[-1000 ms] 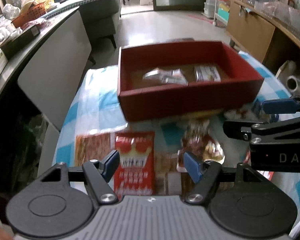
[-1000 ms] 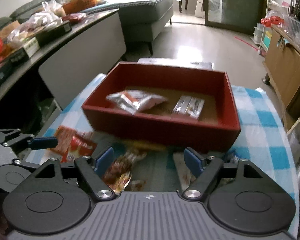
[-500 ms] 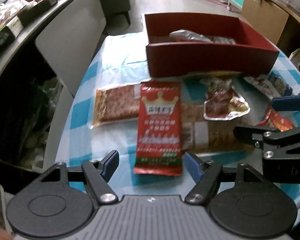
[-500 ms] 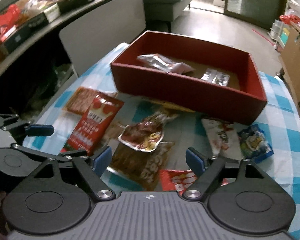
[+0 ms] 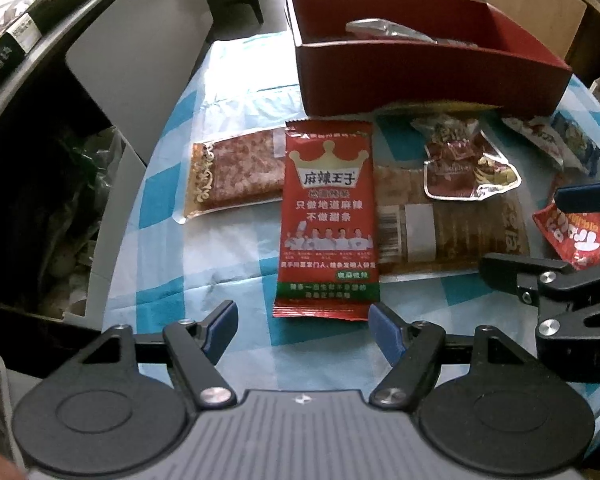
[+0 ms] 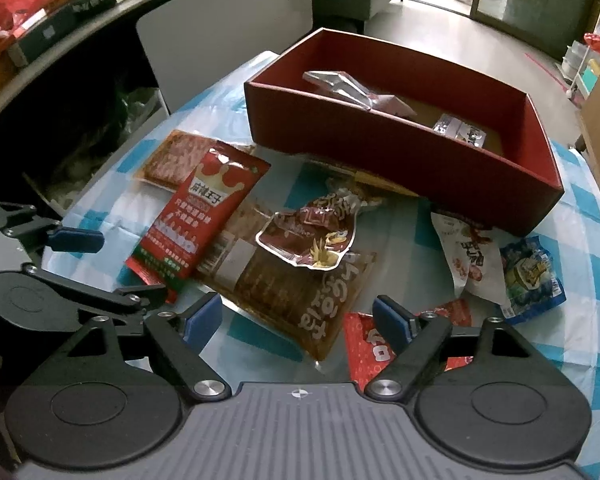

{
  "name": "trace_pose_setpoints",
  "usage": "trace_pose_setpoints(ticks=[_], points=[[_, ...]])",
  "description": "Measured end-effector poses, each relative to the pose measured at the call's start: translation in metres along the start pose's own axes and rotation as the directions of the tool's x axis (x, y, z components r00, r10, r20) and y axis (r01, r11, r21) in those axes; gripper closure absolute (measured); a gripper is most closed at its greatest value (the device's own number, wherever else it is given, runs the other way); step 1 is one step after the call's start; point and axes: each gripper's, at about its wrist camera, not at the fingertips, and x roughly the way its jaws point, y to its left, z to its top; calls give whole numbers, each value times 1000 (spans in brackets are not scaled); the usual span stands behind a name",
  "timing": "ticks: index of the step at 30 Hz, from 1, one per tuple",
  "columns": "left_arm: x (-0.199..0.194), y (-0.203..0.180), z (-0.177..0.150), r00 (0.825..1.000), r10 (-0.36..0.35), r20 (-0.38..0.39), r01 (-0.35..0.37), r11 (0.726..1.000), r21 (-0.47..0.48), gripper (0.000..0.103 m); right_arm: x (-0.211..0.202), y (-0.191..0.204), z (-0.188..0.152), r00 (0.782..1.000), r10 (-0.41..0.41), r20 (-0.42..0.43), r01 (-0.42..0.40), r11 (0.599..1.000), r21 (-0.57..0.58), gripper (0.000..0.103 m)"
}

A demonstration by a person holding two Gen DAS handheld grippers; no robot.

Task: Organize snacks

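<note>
The red packet (image 5: pixel 327 216) is printed with a gold crown and the white characters 麻辣王子, above lines reading 只做地道麻辣 and 不做甜条 and a row of chefs. It is laid flat on the tabletop (image 5: pixel 172 264), in front of the red box (image 5: pixel 420 76) and overlapping the clear pack of reddish slices (image 5: pixel 236 172) on its left. A long brown pack (image 6: pixel 300 292) with pale lettering that cannot be read is laid to the right of the red packet, and a crumpled maroon pouch (image 6: pixel 312 240) is rested on it. Nearer the box's right end, a white pack (image 6: pixel 468 256) and a blue pack (image 6: pixel 532 272) are seen side by side; their print is too small to read. A small red pack (image 5: pixel 572 232) with white letters is partly hidden behind the right gripper.

The left gripper (image 5: pixel 302 330) is held over the tabletop with its jaws spread wide and nothing between them; the red packet's near edge is just ahead of them. The right gripper (image 6: pixel 298 320) is held with its jaws released too, empty, over the brown pack's near corner.

In the box, a silver wrapper (image 6: pixel 340 88) is leaned by the left side and a small silver pack (image 6: pixel 460 130) is laid on the floor to its right. The tabletop is covered with a blue-and-white checked cloth (image 6: pixel 580 344).
</note>
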Motion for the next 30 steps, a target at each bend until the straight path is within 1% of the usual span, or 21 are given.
trace_pose_setpoints(ticks=[5, 9, 15, 20, 24, 28, 30], points=[[7, -1, 2, 1000, -5, -22, 5, 1000, -1, 35, 3, 0, -1, 1000, 3, -17, -3, 1000, -9, 16], [12, -2, 3, 999, -15, -35, 15, 1000, -2, 31, 6, -2, -2, 1000, 1, -29, -1, 1000, -15, 16], [13, -4, 6, 999, -22, -34, 22, 1000, -3, 30, 7, -6, 0, 999, -1, -32, 1, 1000, -16, 16], [13, -4, 11, 999, -42, -35, 42, 999, -10, 30, 7, -9, 0, 999, 3, -33, -4, 1000, -12, 16], [9, 5, 16, 997, -75, -23, 73, 996, -59, 30, 6, -12, 0, 999, 3, -35, -4, 1000, -8, 16], [15, 13, 25, 992, -120, -43, 113, 983, -143, 30, 5, -16, 0, 999, 0, -33, 0, 1000, -2, 16], [19, 11, 30, 991, -124, -47, 116, 981, -155, 30, 6, -20, 0, 1000, -3, -31, 3, 1000, 5, 16]])
